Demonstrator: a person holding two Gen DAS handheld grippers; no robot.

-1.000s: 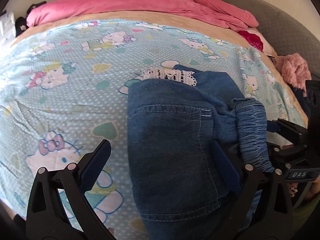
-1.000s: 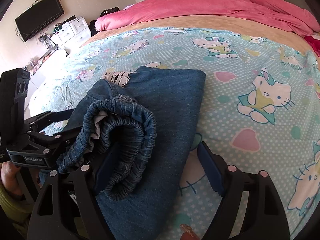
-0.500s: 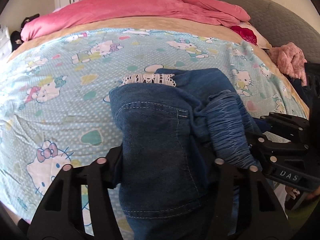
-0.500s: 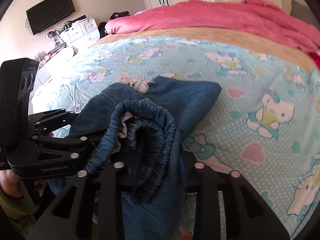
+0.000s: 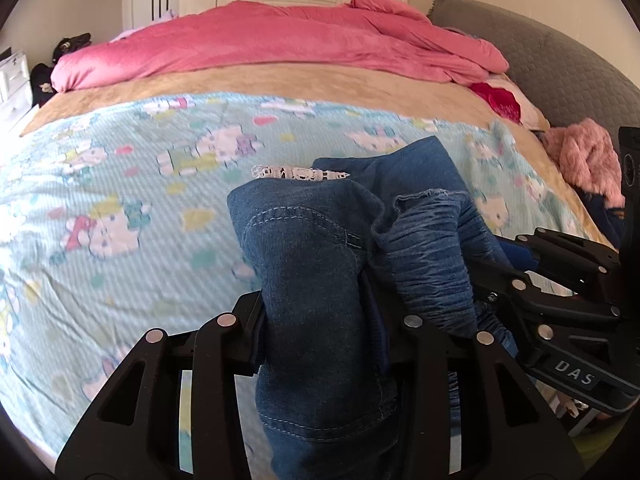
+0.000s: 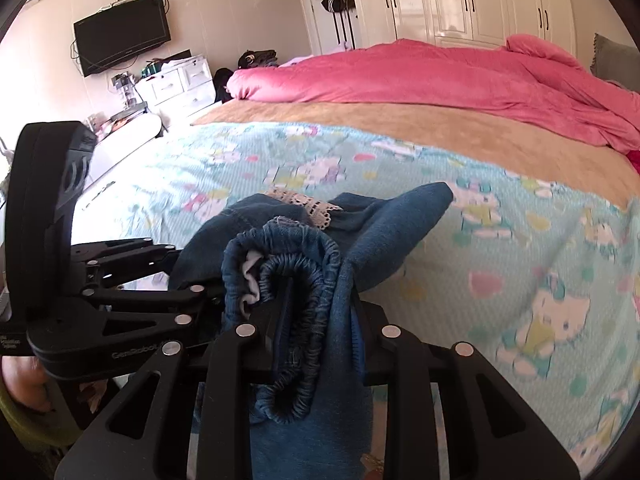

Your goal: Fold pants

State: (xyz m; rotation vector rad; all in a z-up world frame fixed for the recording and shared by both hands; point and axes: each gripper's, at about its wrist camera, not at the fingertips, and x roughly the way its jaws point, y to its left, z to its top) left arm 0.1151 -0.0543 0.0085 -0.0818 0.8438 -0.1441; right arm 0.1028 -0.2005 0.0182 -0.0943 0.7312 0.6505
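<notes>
On the bed's cartoon-cat sheet (image 5: 120,208), your blue denim pants (image 5: 316,280) run from the jaws toward upper centre; left gripper (image 5: 320,312) and right gripper (image 6: 316,320) are closing, clamped on the near end.

A bed (image 6: 500,264) fills the middle of the right wrist view, spread with a pale blue cartoon-cat sheet (image 5: 120,208) over a tan blanket (image 6: 400,120). A pink duvet (image 6: 420,76) lies bunched across its far side. White wardrobe doors (image 6: 460,0) line the top right. A black television (image 6: 122,38) hangs on the beige wall (image 6: 224,12) at upper left, above white drawers (image 6: 176,82). A grey headboard (image 5: 540,68) stands at right in the left wrist view. Daylight is bright.
</notes>
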